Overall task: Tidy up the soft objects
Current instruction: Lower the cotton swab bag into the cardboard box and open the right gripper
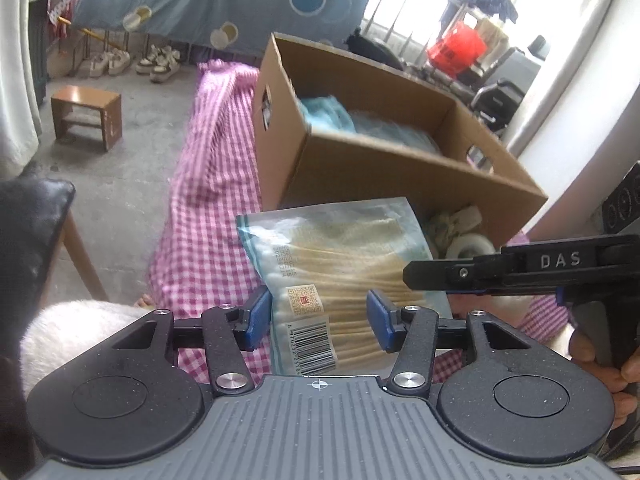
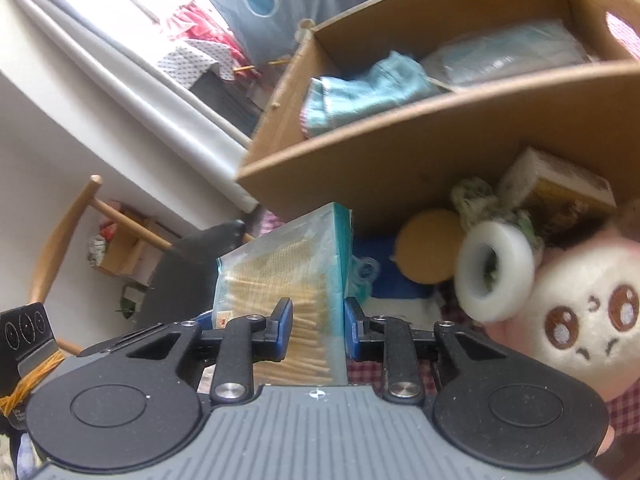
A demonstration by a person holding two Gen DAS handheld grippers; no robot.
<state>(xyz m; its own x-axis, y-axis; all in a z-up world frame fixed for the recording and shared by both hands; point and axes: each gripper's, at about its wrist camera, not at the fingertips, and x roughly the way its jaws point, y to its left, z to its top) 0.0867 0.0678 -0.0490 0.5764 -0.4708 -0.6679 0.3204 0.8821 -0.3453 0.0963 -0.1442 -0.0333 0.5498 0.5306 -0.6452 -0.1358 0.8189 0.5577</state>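
Fingers of the right gripper clamp a bag of cotton swabs at lower centre, below the cardboard box. Left gripper stands open around the bag, pads apart from it.

Hidden, cropped and blurred parts

The cotton swab bag's lower end vanishes behind the left gripper's body; the right gripper covers one of its edges. The blue cloth in the cardboard box is smeared, and the box's near wall hides what lies under it. The plush toy is cropped at the right wrist view's right edge
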